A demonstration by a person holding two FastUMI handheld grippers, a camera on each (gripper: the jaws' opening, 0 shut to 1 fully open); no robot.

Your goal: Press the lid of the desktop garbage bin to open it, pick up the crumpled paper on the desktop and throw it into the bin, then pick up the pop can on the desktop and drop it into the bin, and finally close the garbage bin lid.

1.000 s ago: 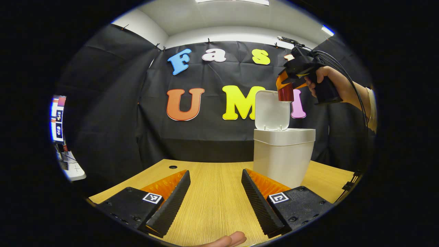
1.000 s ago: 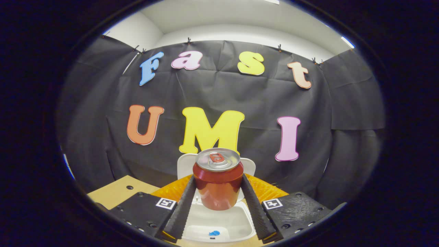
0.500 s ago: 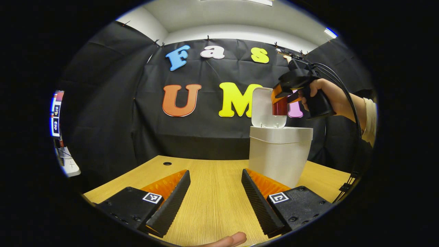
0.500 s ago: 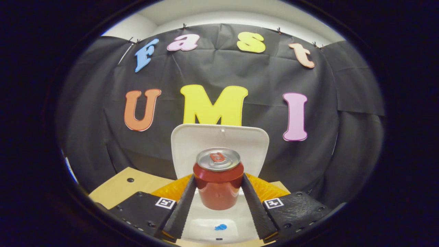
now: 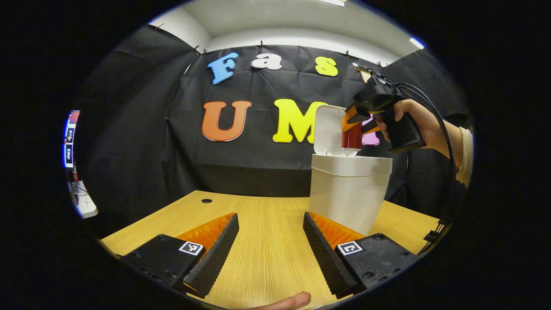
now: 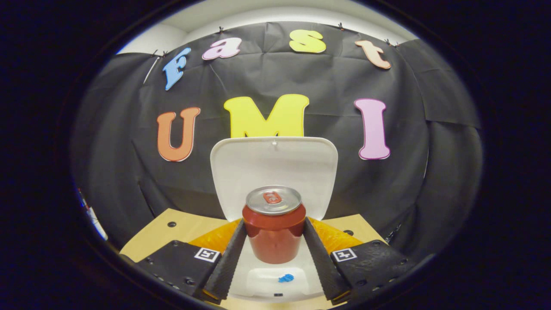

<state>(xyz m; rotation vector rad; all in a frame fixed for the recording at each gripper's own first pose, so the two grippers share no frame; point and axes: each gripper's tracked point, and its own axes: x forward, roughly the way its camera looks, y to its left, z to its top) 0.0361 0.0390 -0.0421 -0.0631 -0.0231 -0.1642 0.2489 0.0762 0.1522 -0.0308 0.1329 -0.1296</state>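
At the center of the right gripper view, the right hand-held gripper (image 6: 274,234) is clamped on the upright pop can (image 6: 273,224) right above the open bin (image 5: 347,189), ready to drop, while the left hand-held gripper (image 5: 270,243) just idles wide over the table (image 5: 267,215).

You get no readable words or numbers on the task things. What counts as signs:

- The left gripper (image 5: 269,245) carries two square black-and-white coded tags, one on each finger base: left tag (image 5: 191,248), right tag (image 5: 349,248). They are patterns, not text.
- The right gripper (image 6: 274,254) carries the same kind of tags: (image 6: 206,254) and (image 6: 344,255).
- The pop can (image 6: 274,232) has a plain red side and a red tab on a silver top, with no brand you can read.
- The bin (image 6: 258,282) has a small blue mark (image 6: 285,278) below the can. It is possibly a logo, but it is too small to tell.
- The screen (image 5: 69,137) at the left edge is too small and warped to read.
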